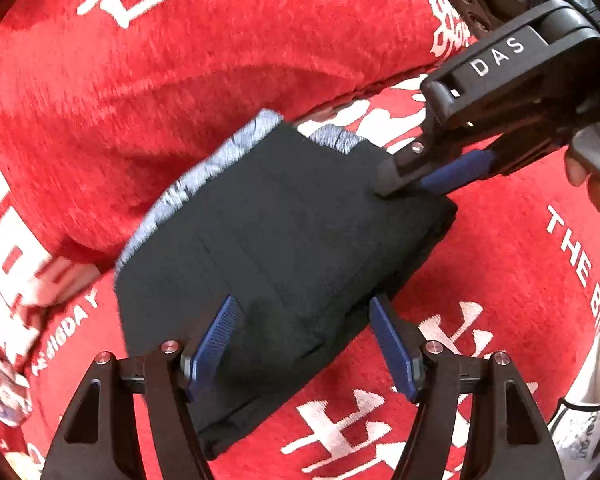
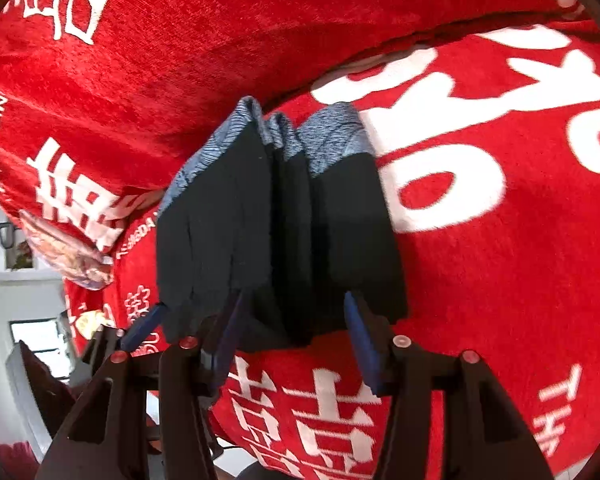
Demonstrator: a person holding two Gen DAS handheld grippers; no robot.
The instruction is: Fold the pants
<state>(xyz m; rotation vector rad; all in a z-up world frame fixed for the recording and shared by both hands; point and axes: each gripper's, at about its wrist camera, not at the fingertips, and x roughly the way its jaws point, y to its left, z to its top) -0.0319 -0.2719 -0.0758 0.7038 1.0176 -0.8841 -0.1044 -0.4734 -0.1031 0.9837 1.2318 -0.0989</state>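
Observation:
The black pants (image 1: 276,232) with a grey-blue waistband (image 1: 188,192) lie folded into a thick stack on the red cover. My left gripper (image 1: 304,340) is open, its blue pads on either side of the near edge of the stack. My right gripper (image 1: 412,178) shows at the upper right of the left wrist view, its tips at the far corner of the stack. In the right wrist view the right gripper (image 2: 296,328) stands open around the near end of the pants (image 2: 276,220), with the folded layers between its fingers.
A red plush cover (image 1: 500,280) with white lettering spreads under the pants. A red cushion (image 1: 180,60) rises behind the stack. A patterned item (image 2: 68,256) lies at the cover's left edge. A room with a window (image 2: 36,340) shows beyond.

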